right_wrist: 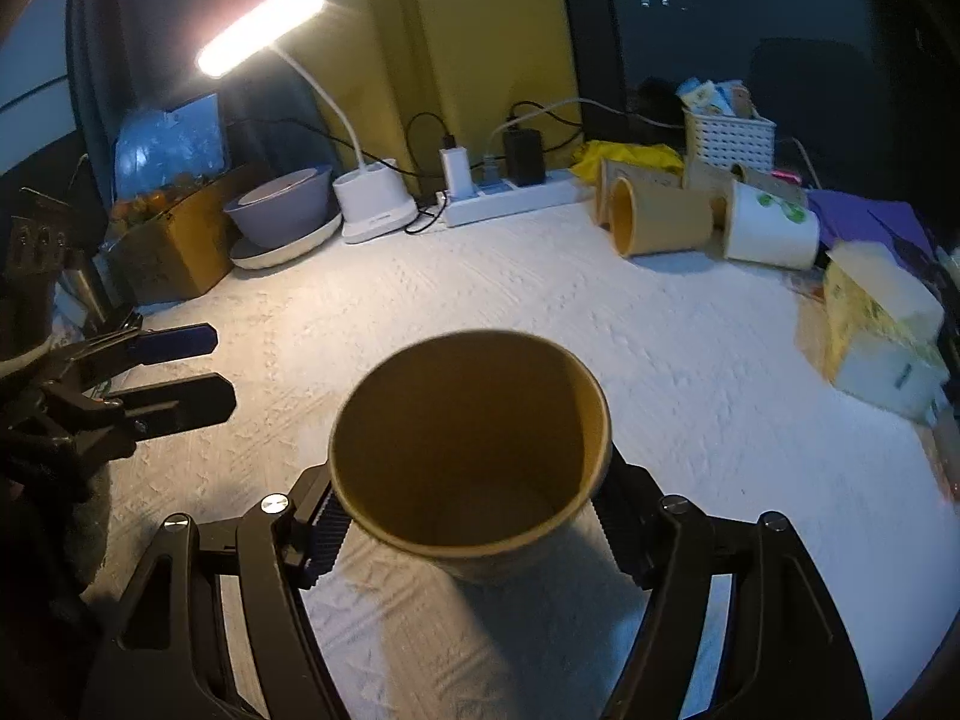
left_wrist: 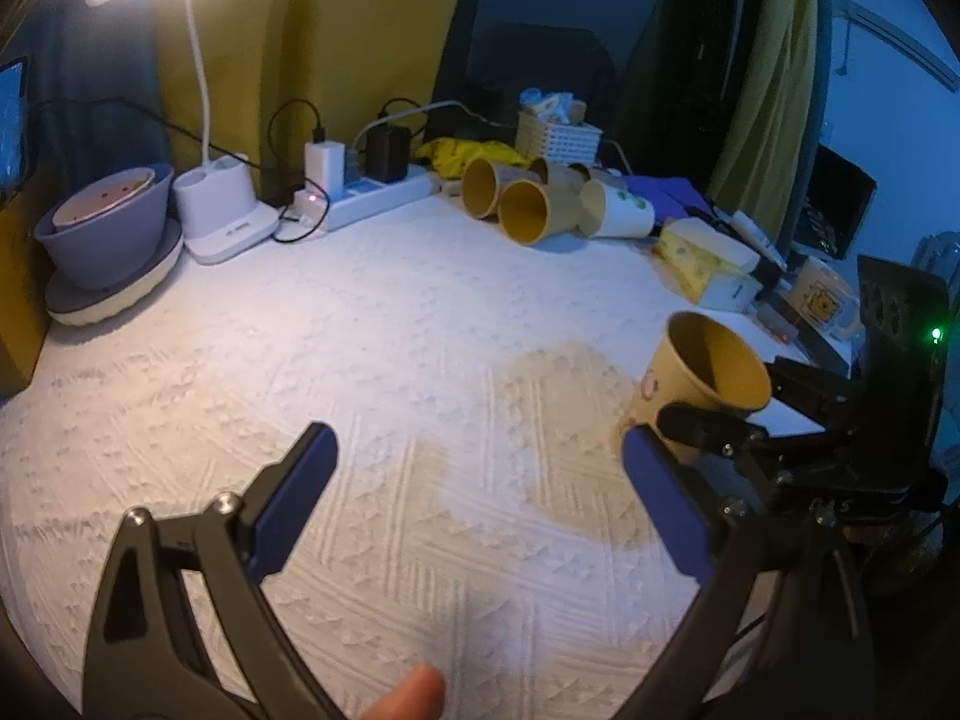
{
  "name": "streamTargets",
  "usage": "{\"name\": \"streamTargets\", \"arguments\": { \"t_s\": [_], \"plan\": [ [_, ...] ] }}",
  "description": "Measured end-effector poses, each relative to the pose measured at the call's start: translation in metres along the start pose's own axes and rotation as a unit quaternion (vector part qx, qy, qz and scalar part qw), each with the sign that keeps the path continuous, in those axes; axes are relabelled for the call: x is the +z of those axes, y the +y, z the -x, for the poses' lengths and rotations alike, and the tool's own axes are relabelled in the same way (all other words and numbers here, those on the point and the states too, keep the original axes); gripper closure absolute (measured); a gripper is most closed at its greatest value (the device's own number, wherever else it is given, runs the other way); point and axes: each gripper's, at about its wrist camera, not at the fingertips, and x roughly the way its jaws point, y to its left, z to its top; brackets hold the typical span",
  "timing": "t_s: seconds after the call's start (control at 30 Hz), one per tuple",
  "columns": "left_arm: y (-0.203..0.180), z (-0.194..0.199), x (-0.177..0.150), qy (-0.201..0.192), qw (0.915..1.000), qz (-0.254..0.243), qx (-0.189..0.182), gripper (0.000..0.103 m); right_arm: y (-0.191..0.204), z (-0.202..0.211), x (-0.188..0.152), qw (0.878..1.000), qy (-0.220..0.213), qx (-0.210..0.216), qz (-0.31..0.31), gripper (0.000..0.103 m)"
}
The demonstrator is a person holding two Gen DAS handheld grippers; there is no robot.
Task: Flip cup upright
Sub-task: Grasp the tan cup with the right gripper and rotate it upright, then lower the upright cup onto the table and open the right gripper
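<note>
A tan paper cup (right_wrist: 474, 450) sits between my right gripper's fingers, mouth up and tilted toward the camera. My right gripper (right_wrist: 468, 516) is shut on its lower wall. In the left wrist view the same cup (left_wrist: 702, 378) is at the right, held by the right gripper (left_wrist: 720, 426), its base close to the white cloth (left_wrist: 360, 360). My left gripper (left_wrist: 480, 480) is open and empty, over the cloth to the left of the cup. It also shows at the left of the right wrist view (right_wrist: 186, 366).
Several paper cups (right_wrist: 660, 216) lie on their sides at the back right, beside a white basket (right_wrist: 729, 138) and a tissue box (right_wrist: 876, 324). A desk lamp base (right_wrist: 372, 198), power strip (right_wrist: 510, 192) and stacked bowls (right_wrist: 282, 210) line the back edge. A brown stain (left_wrist: 564, 420) marks the cloth.
</note>
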Motion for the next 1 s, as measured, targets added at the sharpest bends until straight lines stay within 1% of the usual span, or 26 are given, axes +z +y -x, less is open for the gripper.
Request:
{"name": "streamTargets", "arguments": {
  "t_s": [0.1, 0.2, 0.37, 0.6, 0.73, 1.0],
  "plan": [
    [-0.004, 0.005, -0.002, -0.005, 1.0000, -0.005, 0.001, 0.006, 0.000, 0.005, -0.004, 1.000, -0.001, -0.005, 0.000, 0.027],
    [-0.009, 0.011, -0.005, -0.011, 0.9999, -0.009, 0.006, 0.006, 0.003, 0.009, -0.006, 1.000, -0.002, -0.011, 0.002, 0.022],
    [-0.014, 0.019, -0.013, -0.017, 0.9996, -0.015, 0.016, 0.006, 0.007, 0.016, -0.015, 1.000, -0.001, -0.021, 0.001, 0.021],
    [-0.020, 0.037, -0.026, -0.028, 0.9995, -0.016, 0.002, 0.006, 0.014, 0.032, -0.034, 0.999, 0.002, -0.046, -0.005, 0.021],
    [-0.023, 0.051, -0.034, -0.036, 0.9992, -0.013, -0.009, 0.006, 0.022, 0.047, -0.044, 0.998, -0.004, -0.060, -0.010, 0.021],
    [-0.031, 0.079, -0.042, -0.055, 0.9983, -0.012, -0.015, 0.006, 0.037, 0.075, -0.061, 0.997, -0.015, -0.076, -0.026, 0.021]
  ]
}}
